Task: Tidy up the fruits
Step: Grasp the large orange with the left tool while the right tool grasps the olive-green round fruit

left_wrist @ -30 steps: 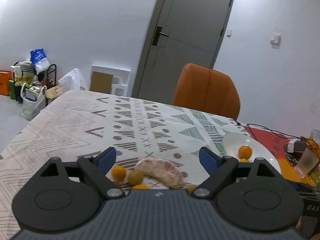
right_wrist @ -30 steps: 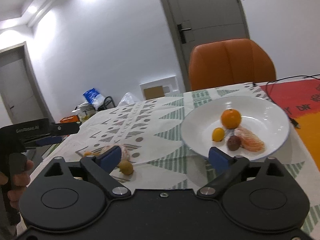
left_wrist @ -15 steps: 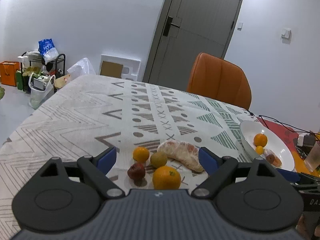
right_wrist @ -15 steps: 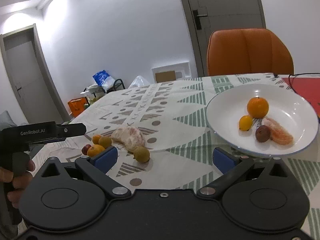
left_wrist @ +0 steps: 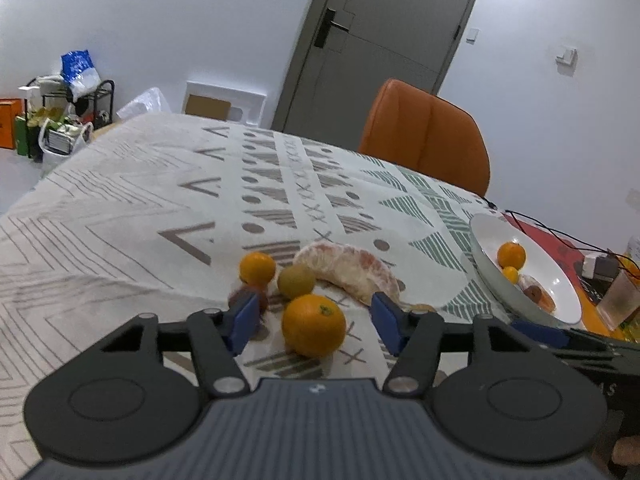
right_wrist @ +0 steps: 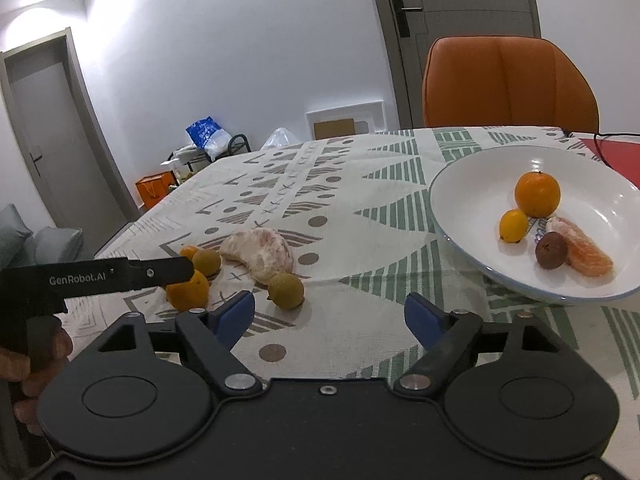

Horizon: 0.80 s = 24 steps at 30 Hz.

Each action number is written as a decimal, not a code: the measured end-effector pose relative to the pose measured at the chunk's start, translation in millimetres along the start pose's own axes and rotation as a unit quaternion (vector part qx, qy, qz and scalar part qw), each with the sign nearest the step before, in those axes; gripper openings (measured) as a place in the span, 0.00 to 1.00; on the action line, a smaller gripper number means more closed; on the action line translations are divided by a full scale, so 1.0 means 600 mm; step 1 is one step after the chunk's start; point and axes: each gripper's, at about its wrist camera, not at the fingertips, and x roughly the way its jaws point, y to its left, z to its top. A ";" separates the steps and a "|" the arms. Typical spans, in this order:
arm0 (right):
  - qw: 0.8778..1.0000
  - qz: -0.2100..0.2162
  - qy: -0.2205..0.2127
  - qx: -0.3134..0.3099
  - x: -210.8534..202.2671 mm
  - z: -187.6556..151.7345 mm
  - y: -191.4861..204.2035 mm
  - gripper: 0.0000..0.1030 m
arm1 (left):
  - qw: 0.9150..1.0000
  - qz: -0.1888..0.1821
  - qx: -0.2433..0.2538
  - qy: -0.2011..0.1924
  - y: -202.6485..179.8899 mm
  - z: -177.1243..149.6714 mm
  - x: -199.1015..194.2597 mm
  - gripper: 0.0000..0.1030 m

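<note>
Presently: left gripper (left_wrist: 313, 325) closing, jaws astride large orange (left_wrist: 313, 325) on tablecloth (left_wrist: 120, 208), pads not touching. Right gripper (right_wrist: 329, 315) closing, empty, longan (right_wrist: 285, 290) just ahead-left. Plate (right_wrist: 460, 184) to right.

You could only see part of the dark red fruit (left_wrist: 262, 300); a blue finger (left_wrist: 243, 322) of your left hand-held gripper (left_wrist: 314, 326) hid the rest. The white plate (right_wrist: 452, 184) ran off the picture's right edge. Your hand (right_wrist: 28, 364) was cut off too.
</note>
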 end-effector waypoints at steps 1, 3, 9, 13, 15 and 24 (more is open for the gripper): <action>1.000 0.000 0.001 -0.002 0.002 0.000 0.002 0.78 | 1.000 -0.002 -0.001 0.004 0.000 -0.002 0.004 0.56; 1.000 0.000 0.003 -0.006 0.007 0.001 0.005 0.78 | 1.000 -0.004 -0.004 0.016 0.000 -0.008 0.014 0.49; 1.000 0.004 0.010 -0.011 0.023 0.000 0.014 0.76 | 1.000 -0.008 -0.010 0.024 0.004 -0.009 0.018 0.35; 1.000 0.011 0.011 -0.016 0.033 0.004 0.024 0.75 | 1.000 -0.008 -0.008 0.015 0.008 -0.006 0.009 0.35; 1.000 0.014 0.011 -0.019 0.038 0.006 0.028 0.75 | 1.000 -0.006 -0.008 0.012 0.010 -0.003 0.005 0.35; 0.999 0.022 0.017 -0.028 0.067 0.017 0.045 0.69 | 1.000 0.008 -0.013 -0.003 0.024 0.011 -0.008 0.35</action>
